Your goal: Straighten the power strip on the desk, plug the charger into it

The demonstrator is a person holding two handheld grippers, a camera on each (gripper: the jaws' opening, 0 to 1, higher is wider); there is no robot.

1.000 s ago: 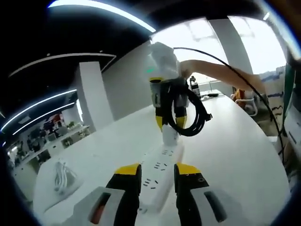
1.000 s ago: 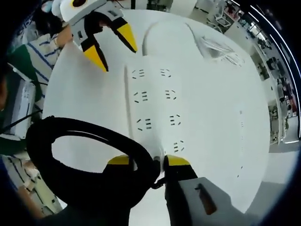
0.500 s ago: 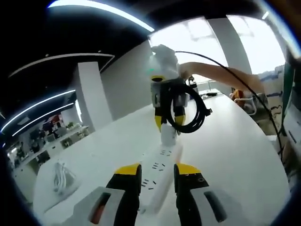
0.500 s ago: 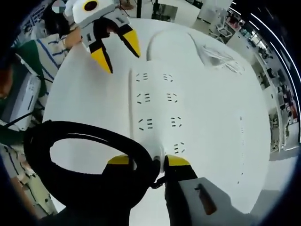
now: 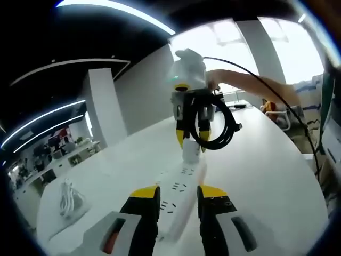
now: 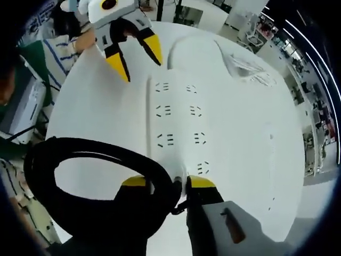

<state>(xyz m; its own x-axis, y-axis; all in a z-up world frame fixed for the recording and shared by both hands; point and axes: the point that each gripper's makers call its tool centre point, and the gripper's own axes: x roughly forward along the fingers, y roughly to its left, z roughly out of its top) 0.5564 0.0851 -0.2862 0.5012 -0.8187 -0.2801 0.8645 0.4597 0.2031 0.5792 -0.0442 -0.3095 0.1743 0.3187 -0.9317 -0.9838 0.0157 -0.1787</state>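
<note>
The power strip [image 6: 176, 122] lies flat on the white tabletop [image 6: 250, 154]; the left gripper [image 5: 178, 197] has its fingers open astride one end, not pinching it; the right gripper [image 5: 192, 140] is clamped on the white charger [image 5: 192, 152] at the far end, black cable loop [image 6: 80, 181] dangling off it. Strip looks light, rigid, probably slidey, so I'd hold its long edges; the coil could snag. A clear bag [image 6: 248, 64] sits well aside.
</note>
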